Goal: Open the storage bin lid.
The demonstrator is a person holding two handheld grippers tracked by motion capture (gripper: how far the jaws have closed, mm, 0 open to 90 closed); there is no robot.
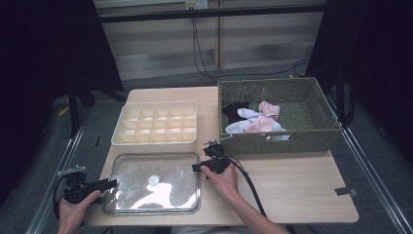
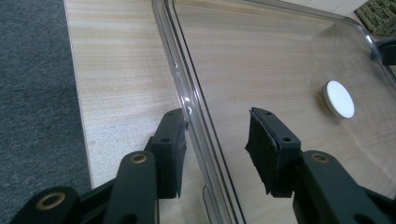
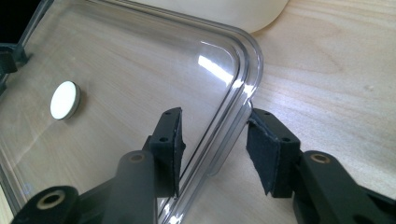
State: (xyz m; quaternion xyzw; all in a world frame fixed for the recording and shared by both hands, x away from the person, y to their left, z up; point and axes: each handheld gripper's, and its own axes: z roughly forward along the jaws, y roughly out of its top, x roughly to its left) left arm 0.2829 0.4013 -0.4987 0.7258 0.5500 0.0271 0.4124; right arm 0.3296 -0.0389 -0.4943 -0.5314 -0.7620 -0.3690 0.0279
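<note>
in the left gripper view the left gripper [image 2: 217, 154] stands about half open, its two black jaws rising from the bottom of the frame with the left rim of the clear lid [image 2: 261, 70] running up between them. the pads are apart from the rim on both sides, so nothing is clamped. in the right gripper view the right gripper [image 3: 215, 151] is also about half open, straddling the lid's rim close to a rounded corner; the left pad sits over the lid's inner face, the right pad outside on the wood, and neither presses on the plastic.

outward from the jaws, a small white round knob [image 2: 338, 98] sits on the lid at the right of the left gripper view, and at the left of the right gripper view.

in the high view the lid lies flat at the lower centre of the frame on the wooden table [image 1: 292, 180], with the left gripper at its lower left edge and the right gripper at its upper right corner. just above the lid stands a cream divided box [image 1: 156, 124], its compartments empty. at the upper right a green woven basket [image 1: 311, 139] holds black, white and pink cloth items [image 1: 255, 119].
</note>
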